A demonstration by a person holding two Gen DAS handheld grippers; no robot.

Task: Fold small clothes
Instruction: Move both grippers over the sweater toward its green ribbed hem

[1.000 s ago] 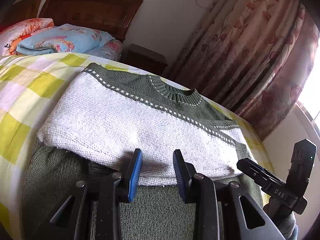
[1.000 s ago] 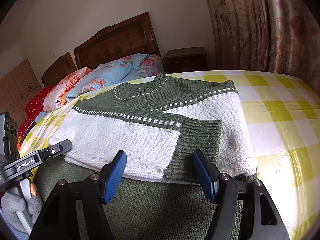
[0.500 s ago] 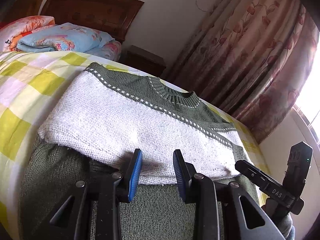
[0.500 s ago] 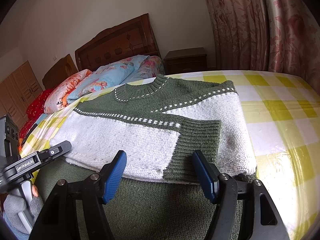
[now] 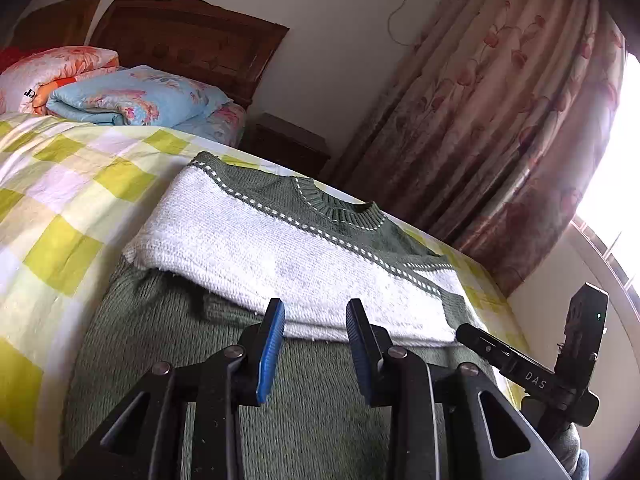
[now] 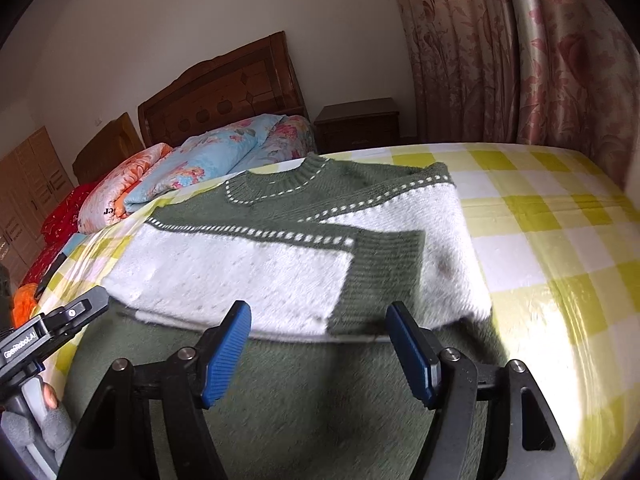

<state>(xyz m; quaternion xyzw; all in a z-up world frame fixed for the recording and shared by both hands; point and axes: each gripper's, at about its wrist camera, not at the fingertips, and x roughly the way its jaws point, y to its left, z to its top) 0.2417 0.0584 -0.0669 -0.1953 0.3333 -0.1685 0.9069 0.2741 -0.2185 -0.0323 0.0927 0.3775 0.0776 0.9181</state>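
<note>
A green and white knit sweater (image 5: 280,252) lies on the bed, with both sleeves folded across its white chest band. It also shows in the right wrist view (image 6: 248,268). Its green lower part (image 5: 312,412) spreads toward me under both grippers. My left gripper (image 5: 314,344) is open and empty, hovering just above the green hem, short of the folded sleeve edge. My right gripper (image 6: 320,350) is open wide and empty, just short of the green sleeve cuff (image 6: 380,276). Each gripper's body shows at the edge of the other's view.
The bed has a yellow and white checked cover (image 6: 540,240). Folded floral quilts (image 5: 132,98) lie at the wooden headboard (image 6: 224,88). A dark nightstand (image 6: 360,122) and floral curtains (image 5: 500,120) stand beyond the bed.
Both grippers have drawn back and up a little from the sweater. Their jaws stay open as before. The sweater has not moved.
</note>
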